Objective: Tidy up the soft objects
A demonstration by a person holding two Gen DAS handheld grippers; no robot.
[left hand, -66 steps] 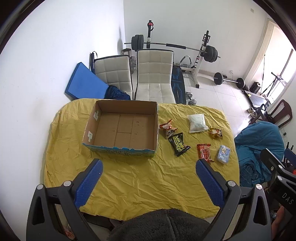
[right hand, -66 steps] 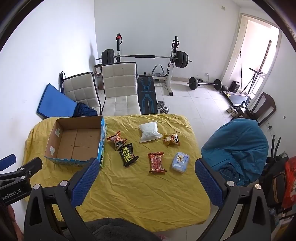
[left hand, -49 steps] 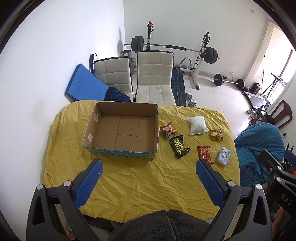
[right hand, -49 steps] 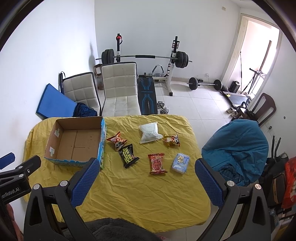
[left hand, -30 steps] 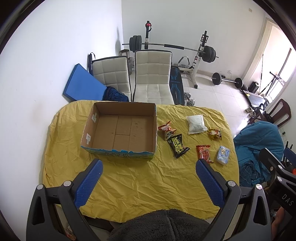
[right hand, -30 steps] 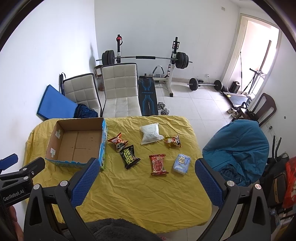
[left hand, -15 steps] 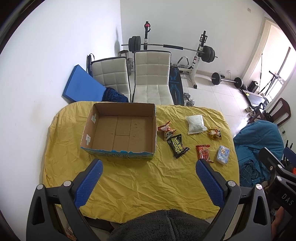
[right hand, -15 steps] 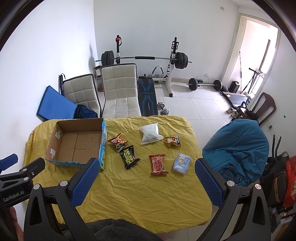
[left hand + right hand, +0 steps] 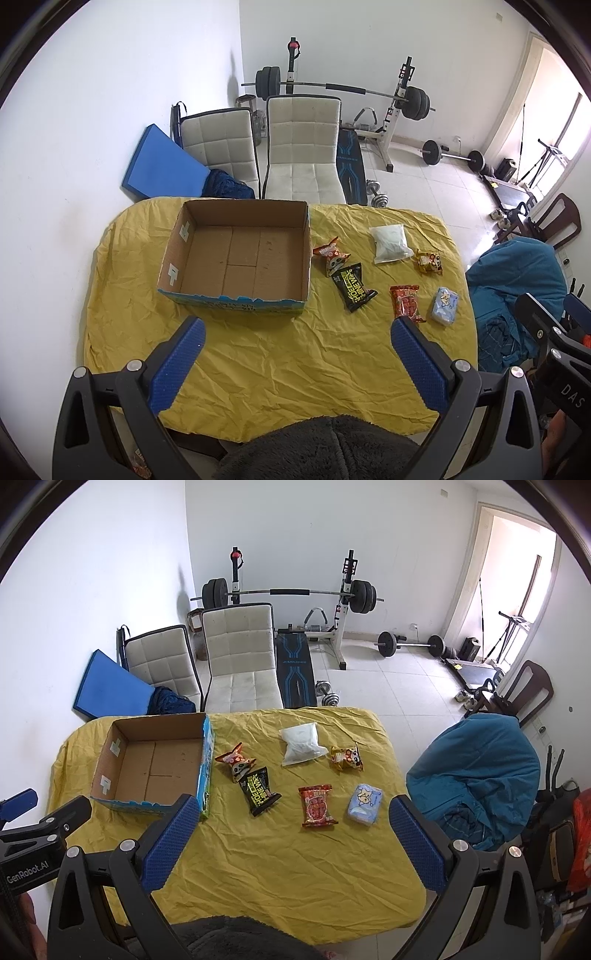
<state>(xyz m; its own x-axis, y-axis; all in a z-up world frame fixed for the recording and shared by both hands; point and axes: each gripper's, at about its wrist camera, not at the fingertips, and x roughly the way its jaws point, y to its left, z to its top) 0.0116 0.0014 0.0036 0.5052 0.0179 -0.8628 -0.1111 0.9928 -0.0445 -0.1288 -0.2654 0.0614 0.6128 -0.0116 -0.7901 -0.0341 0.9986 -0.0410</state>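
Observation:
An open, empty cardboard box (image 9: 240, 258) (image 9: 155, 764) stands on the left of the yellow-clothed table (image 9: 277, 362) (image 9: 295, 856). Right of it lie several soft packets: a red-orange panda packet (image 9: 331, 255) (image 9: 235, 761), a black packet (image 9: 354, 286) (image 9: 259, 790), a white pouch (image 9: 390, 243) (image 9: 302, 743), a small orange packet (image 9: 429, 261) (image 9: 346, 758), a red packet (image 9: 406, 302) (image 9: 317, 805) and a light blue tissue pack (image 9: 445, 305) (image 9: 365, 803). My left gripper (image 9: 295, 343) and right gripper (image 9: 291, 819) are both open and empty, held high over the table's near edge.
Two white chairs (image 9: 303, 151) stand behind the table, with a blue mat (image 9: 162, 166) against the wall. A barbell rack (image 9: 288, 594) and weights are at the back. A teal-draped chair (image 9: 476, 768) stands right of the table. Dark fleece (image 9: 325, 450) is below the grippers.
Both views shift only slightly; the grippers hover in about the same place, still open. Nothing on the table has moved.

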